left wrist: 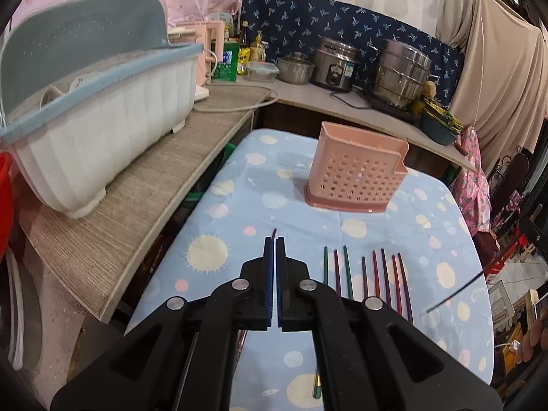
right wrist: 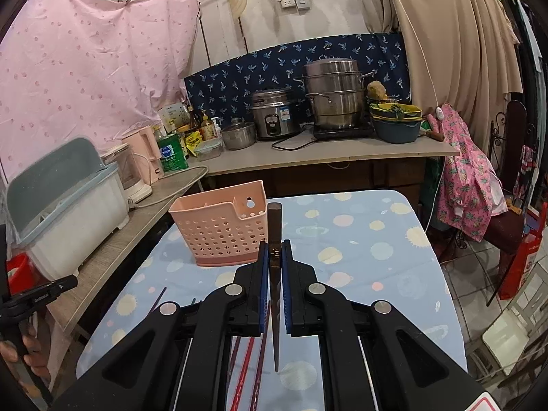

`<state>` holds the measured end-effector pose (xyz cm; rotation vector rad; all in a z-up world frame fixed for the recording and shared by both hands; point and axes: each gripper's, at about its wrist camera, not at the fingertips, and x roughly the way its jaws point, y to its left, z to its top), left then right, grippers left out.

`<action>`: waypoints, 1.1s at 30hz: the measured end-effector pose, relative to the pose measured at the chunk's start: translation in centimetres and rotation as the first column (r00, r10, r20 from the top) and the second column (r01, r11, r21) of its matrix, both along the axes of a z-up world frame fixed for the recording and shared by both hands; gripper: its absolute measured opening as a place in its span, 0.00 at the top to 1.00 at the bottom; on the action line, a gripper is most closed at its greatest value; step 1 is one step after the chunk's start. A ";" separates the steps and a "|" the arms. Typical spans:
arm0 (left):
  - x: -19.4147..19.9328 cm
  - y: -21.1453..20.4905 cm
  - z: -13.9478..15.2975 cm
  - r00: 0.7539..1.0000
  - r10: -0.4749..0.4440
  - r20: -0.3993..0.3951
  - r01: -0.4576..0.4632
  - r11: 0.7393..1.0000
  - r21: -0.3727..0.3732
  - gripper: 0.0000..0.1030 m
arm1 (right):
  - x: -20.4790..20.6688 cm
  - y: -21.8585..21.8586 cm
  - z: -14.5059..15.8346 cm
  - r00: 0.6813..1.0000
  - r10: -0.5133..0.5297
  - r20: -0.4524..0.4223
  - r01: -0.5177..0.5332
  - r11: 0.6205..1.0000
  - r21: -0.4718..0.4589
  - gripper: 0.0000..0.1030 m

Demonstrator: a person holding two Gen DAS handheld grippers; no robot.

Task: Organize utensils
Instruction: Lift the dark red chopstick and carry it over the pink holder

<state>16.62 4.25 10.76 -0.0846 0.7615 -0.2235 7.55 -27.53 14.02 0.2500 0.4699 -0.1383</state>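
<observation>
Through my left wrist camera, my left gripper (left wrist: 274,239) has its jaws pressed nearly together on a thin dark-red chopstick (left wrist: 274,232), whose tip pokes out just past the fingertips. I pinch it lengthwise along the fingers so it points at the pink holder (left wrist: 356,178), which stands upright at the far middle of the spotted cloth table (left wrist: 239,185). To the right of my fingers a row of coloured chopsticks (left wrist: 366,274) lies side by side, tips pointing away, easy to take one at a time. A green one (left wrist: 316,388) lies near, below my gripper.

Through my right wrist camera, my right gripper (right wrist: 274,245) is clamped on a dark brown chopstick (right wrist: 275,226). Its thick square end sticks forward beyond the fingertips and its thin end trails back under the gripper, so I judge I can drop it into the holder (right wrist: 219,226), which sits just far-left of my fingertips. More chopsticks (right wrist: 245,366) lie on the cloth beneath.
</observation>
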 end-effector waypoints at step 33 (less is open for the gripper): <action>-3.0 2.1 -10.4 0.983 -0.048 -0.180 0.054 0.998 0.030 0.93 | -2.4 0.8 0.6 1.000 -0.013 0.026 0.013 1.000 0.015 0.93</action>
